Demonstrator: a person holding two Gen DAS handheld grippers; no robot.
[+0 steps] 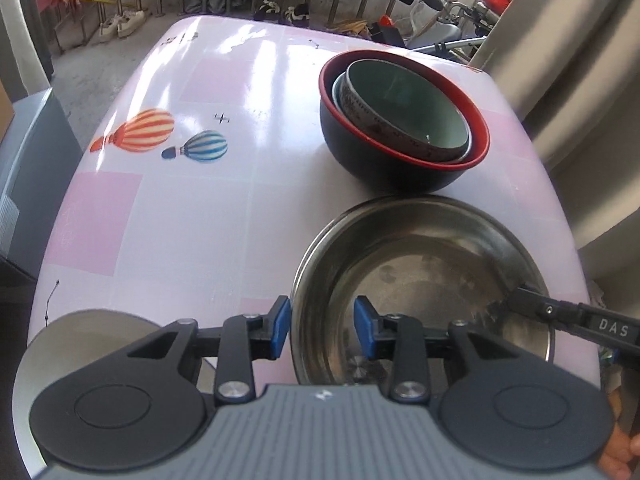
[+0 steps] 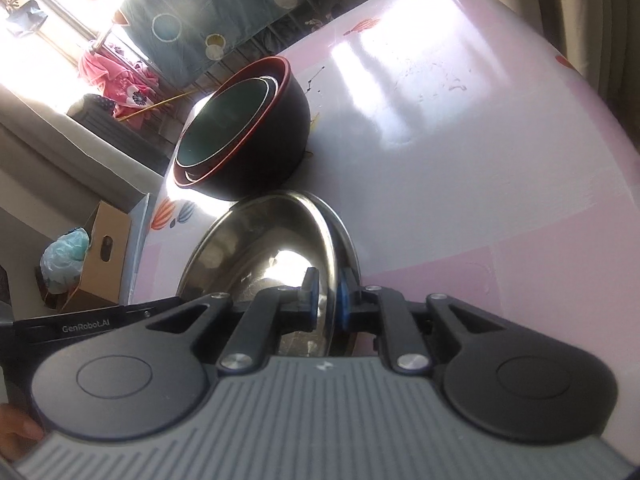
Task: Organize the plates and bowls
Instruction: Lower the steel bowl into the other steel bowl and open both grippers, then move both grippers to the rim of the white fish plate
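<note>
Right wrist view showed my right tool (image 2: pixel 326 298) pinched on the steel plate (image 2: pixel 264 248) rim, lower centre; my left tool (image 1: pixel 322 330) gaped, straddling its opposite rim; nested bowls (image 1: pixel 404 120) lay beyond.

Steel plate (image 1: pixel 420 280) (image 2: pixel 276 240): shiny, shallow, round, scuffed inside; my right gripper (image 2: pixel 326 300) clamps its rim. Just beyond steel plate, black bowl (image 1: pixel 384 168) (image 2: pixel 272 148) with red rim, upright. Nested inside it, grey-green bowl (image 1: pixel 408 108) (image 2: pixel 228 124), tilted, over another pale bowl, barely visible. White dish (image 1: pixel 80 332) left of steel plate, mostly hidden.
</note>
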